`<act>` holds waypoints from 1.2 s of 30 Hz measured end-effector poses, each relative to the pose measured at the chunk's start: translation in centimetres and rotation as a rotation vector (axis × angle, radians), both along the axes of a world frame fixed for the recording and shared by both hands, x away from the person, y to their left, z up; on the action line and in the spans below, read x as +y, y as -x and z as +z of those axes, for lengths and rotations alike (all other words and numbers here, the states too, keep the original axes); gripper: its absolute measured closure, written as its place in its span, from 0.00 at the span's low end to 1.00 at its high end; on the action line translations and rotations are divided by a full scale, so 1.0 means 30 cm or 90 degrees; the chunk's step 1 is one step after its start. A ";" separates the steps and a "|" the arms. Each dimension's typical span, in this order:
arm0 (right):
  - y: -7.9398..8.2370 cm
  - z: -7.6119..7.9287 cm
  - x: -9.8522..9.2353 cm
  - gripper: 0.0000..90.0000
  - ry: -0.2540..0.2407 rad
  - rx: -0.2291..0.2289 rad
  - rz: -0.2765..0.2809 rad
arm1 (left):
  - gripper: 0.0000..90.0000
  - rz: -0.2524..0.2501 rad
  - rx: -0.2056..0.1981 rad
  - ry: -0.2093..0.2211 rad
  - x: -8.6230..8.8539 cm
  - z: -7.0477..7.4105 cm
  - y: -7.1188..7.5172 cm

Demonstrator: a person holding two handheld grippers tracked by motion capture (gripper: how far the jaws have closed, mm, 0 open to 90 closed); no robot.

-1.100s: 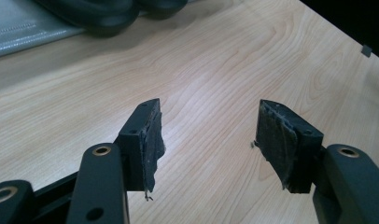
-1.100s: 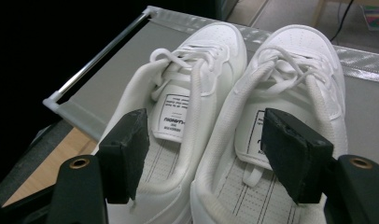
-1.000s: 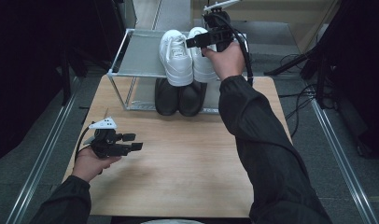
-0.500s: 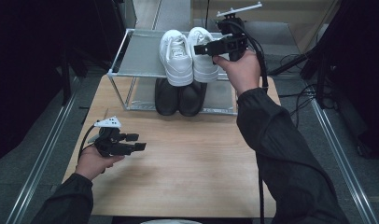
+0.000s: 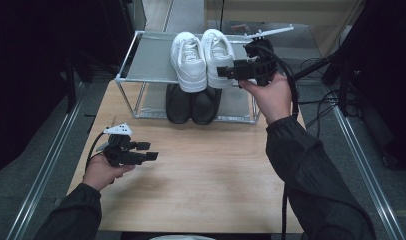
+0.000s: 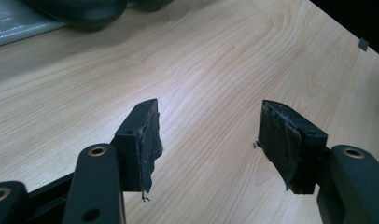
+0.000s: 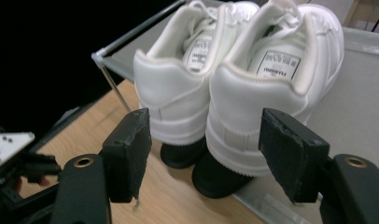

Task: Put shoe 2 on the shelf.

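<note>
White shoes: the pair [image 5: 205, 57] stands side by side on the top shelf of the rack [image 5: 146, 65], heels toward us; in the right gripper view the heels [image 7: 211, 100] sit just beyond the jaws.
Right gripper: our right gripper [image 5: 225, 72] has drawn back from over the shelf and now hangs just beside the right-hand shoe, jaws spread wide with nothing between them.
What that means: we judge the shoes are placed and released, or we are lining up afresh on the heels; we cannot tell which.
Left gripper: our left gripper [image 5: 150, 151] hovers low over the table [image 5: 216, 175], well apart from the rack, jaws apart and empty, barely shifted from a moment ago.
Black shoes: a dark pair [image 5: 192, 104] sits on the lower shelf, directly under the white ones.
In the way: the rack's front rail and corner post stand near the heels; the right gripper's cable [image 5: 293, 100] trails down over the sleeve.
</note>
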State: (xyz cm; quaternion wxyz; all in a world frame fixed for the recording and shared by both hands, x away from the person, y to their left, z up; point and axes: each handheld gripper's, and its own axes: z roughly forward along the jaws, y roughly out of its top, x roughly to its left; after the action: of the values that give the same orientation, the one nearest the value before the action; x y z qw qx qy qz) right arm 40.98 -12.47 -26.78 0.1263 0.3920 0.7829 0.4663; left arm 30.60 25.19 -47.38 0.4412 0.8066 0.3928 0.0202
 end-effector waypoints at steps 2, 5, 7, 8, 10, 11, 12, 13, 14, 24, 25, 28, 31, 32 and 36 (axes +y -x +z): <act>0.016 -0.019 -0.008 0.39 -0.005 0.002 0.004 | 0.43 -0.001 0.001 0.002 0.001 0.001 0.000; 0.037 -0.050 -0.018 0.39 -0.014 0.002 0.012 | 0.43 0.003 -0.003 0.002 0.002 0.001 0.000; 0.051 -0.072 -0.022 0.39 -0.015 0.004 0.018 | 0.43 0.005 -0.003 0.004 0.002 0.001 0.000; 0.057 -0.084 -0.023 0.39 -0.015 0.006 0.021 | 0.43 0.005 -0.003 0.004 0.002 0.001 0.000; 0.068 -0.111 -0.023 0.39 -0.008 0.015 0.029 | 0.43 0.004 -0.005 0.002 0.002 0.000 0.000; 0.077 -0.123 -0.024 0.40 -0.005 0.014 0.031 | 0.43 0.003 -0.004 0.001 0.001 0.000 0.000; 0.086 -0.137 -0.026 0.40 -0.004 0.011 0.034 | 0.43 0.002 -0.004 0.002 0.000 0.000 0.001; 0.094 -0.152 -0.028 0.40 -0.009 0.014 0.037 | 0.43 0.002 -0.006 0.000 0.000 -0.001 0.000; 0.102 -0.167 -0.030 0.39 -0.013 0.017 0.038 | 0.43 0.002 -0.005 0.000 -0.001 -0.001 0.000; 0.167 -0.302 -0.059 0.42 -0.016 0.029 0.046 | 0.43 0.001 -0.010 -0.002 -0.005 -0.002 0.002; 0.175 -0.314 -0.062 0.42 -0.014 0.026 0.045 | 0.43 0.000 -0.011 -0.003 -0.005 -0.002 0.002; 0.193 -0.349 -0.073 0.41 -0.023 0.029 0.049 | 0.43 0.000 -0.011 -0.005 -0.006 -0.004 0.002; 0.206 -0.383 -0.083 0.41 -0.024 0.034 0.050 | 0.43 0.000 -0.010 -0.004 -0.008 -0.004 0.003; 0.210 -0.394 -0.087 0.40 -0.024 0.033 0.050 | 0.43 -0.001 -0.010 -0.004 -0.008 -0.004 0.003; 0.225 -0.432 -0.101 0.40 -0.023 0.034 0.054 | 0.43 -0.002 -0.009 -0.005 -0.008 -0.004 0.003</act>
State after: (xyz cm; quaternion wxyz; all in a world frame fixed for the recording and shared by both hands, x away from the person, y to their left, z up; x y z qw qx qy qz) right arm 34.22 -15.50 -39.73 0.0782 0.3729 0.7935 0.4746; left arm 30.50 24.95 -47.51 0.4409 0.8089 0.3880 0.0268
